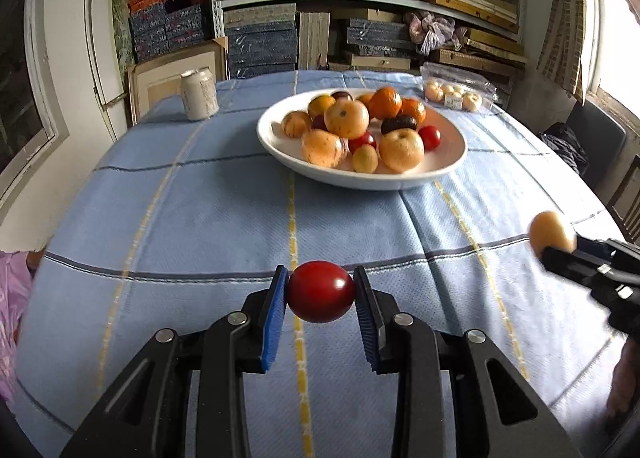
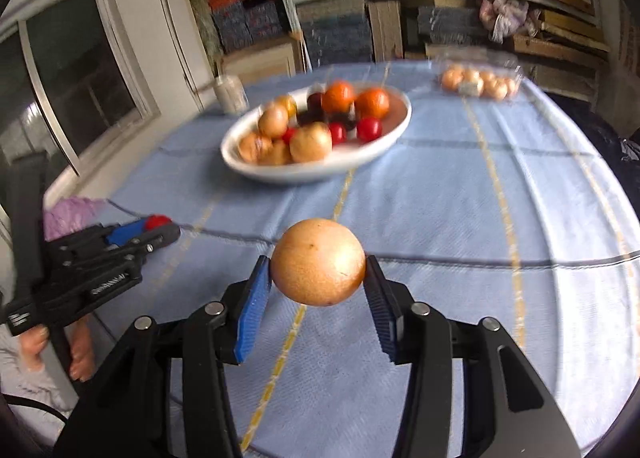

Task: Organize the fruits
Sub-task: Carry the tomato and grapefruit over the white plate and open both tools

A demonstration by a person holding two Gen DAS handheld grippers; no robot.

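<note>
Left wrist view is showing the left gripper [image 1: 320, 292] clamping a small red fruit [image 1: 321, 291] right between its blue pads, lifted clear of the blue checked tablecloth [image 1: 200, 217] at the near edge of the table. Off to the right, the right gripper [image 1: 560, 252] is pinching a tan round fruit [image 1: 552, 233] the same way. From the right wrist view that tan fruit [image 2: 319, 262] is sitting dead centre between the pads, squeezed at its widest part, with the right gripper [image 2: 319, 272] pointing toward the far side — and the left gripper [image 2: 154, 226] is poking in from the left with its red fruit [image 2: 157, 221] just peeking out at the tip. The white bowl [image 1: 448, 169] is sitting further back, mid-table, already piled with oranges, tan fruits and little red and dark ones, so I'm guessing both fruits are being held up off the cloth to get carried over and dropped in with the rest. Both are being gripped across the middle, which makes sense for round things that'd otherwise pop out. A can [image 1: 199, 94] at the far left and a clear pack of fruit [image 1: 460, 91] at the far right are sitting well apart from the bowl.
</note>
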